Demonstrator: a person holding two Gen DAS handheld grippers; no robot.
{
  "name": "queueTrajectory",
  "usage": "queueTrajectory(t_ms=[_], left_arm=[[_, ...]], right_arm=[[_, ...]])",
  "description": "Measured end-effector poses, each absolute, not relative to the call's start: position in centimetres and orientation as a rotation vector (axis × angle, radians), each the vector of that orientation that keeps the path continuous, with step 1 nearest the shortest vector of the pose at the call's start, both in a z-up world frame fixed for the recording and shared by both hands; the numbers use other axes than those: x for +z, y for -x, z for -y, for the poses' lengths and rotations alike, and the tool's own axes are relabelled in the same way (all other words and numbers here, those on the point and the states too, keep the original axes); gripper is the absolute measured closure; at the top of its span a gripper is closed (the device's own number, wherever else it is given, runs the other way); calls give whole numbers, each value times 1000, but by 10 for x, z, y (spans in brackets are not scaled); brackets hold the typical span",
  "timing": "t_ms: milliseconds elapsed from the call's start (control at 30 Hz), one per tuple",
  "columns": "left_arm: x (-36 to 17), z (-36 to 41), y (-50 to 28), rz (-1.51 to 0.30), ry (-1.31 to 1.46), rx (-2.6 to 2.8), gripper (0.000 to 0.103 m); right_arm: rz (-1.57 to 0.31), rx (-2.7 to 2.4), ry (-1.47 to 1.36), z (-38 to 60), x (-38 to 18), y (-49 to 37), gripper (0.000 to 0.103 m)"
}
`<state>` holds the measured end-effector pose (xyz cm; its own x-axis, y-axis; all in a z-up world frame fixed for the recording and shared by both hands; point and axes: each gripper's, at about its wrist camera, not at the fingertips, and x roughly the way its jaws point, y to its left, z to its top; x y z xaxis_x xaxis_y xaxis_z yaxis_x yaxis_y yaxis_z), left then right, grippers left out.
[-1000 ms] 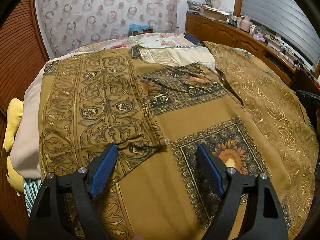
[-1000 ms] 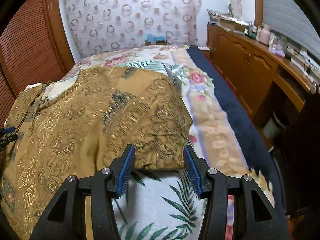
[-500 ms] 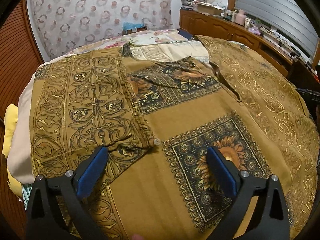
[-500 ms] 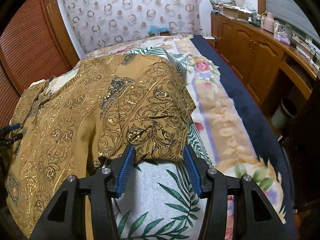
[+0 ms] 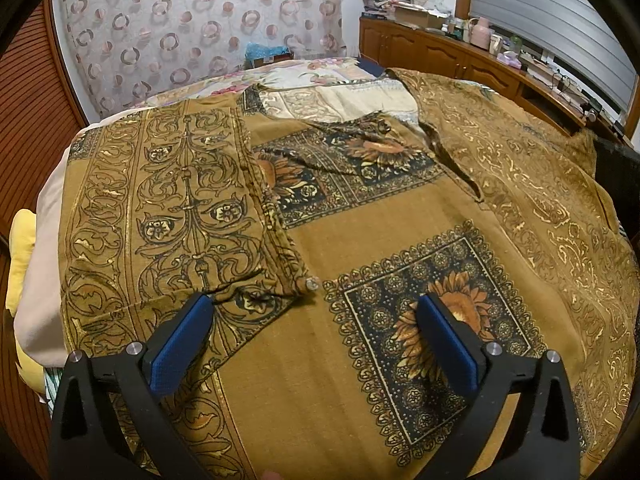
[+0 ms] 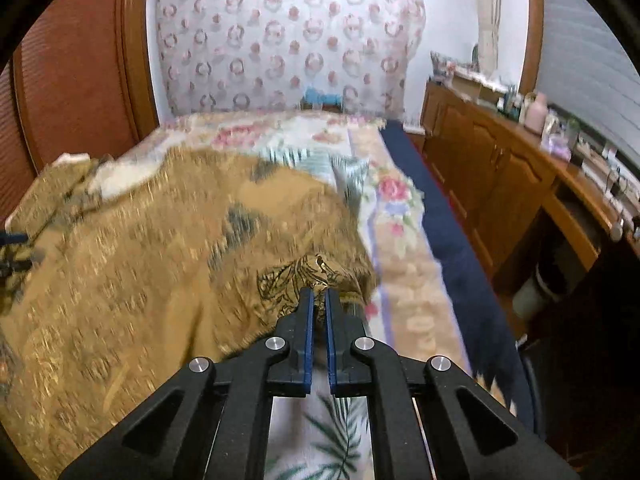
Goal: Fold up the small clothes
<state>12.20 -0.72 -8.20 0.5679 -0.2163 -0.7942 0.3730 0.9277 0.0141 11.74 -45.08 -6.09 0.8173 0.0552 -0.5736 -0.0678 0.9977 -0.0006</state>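
While our left gripper (image 5: 316, 328) hangs over the middle of the bed with its blue pads (image 5: 180, 344) spread as wide as they go and still opening, nothing sits between them and they touch no cloth. Beneath it the brown patterned garment (image 5: 360, 248) lies spread flat across the bed (image 6: 404, 280), its scrollwork sleeve (image 5: 172, 208) folded in over the body so that the cuff ends just beside a small button (image 5: 310, 283) near the sunflower panel (image 5: 436, 312). Our right gripper (image 6: 319, 304) has its pads pressed together on a bunched edge of the garment's far side, at the flowered bedspread's leaf-print part; the pinched fold rises into a small peak above the fingertips, and the cloth around it looks streaked with blur. Beyond the bed stand a ring-patterned curtain (image 5: 200, 28) and, along the right wall, a wooden cabinet (image 6: 500, 168) with small items on top.
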Motion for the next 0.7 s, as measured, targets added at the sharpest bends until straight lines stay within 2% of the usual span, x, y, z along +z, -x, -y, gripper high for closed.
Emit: queueTrajectory(t_ms=[233, 500, 700], left_arm=[[-83, 6, -120, -906, -194, -356, 1], [-71, -3, -108, -832, -162, -330, 1], [-54, -6, -96, -743, -107, -344, 1]], right_arm=[[-498, 225, 45, 400, -27, -120, 98], [-651, 394, 70, 341, -75, -126, 98], [-696, 383, 55, 351, -85, -129, 91]])
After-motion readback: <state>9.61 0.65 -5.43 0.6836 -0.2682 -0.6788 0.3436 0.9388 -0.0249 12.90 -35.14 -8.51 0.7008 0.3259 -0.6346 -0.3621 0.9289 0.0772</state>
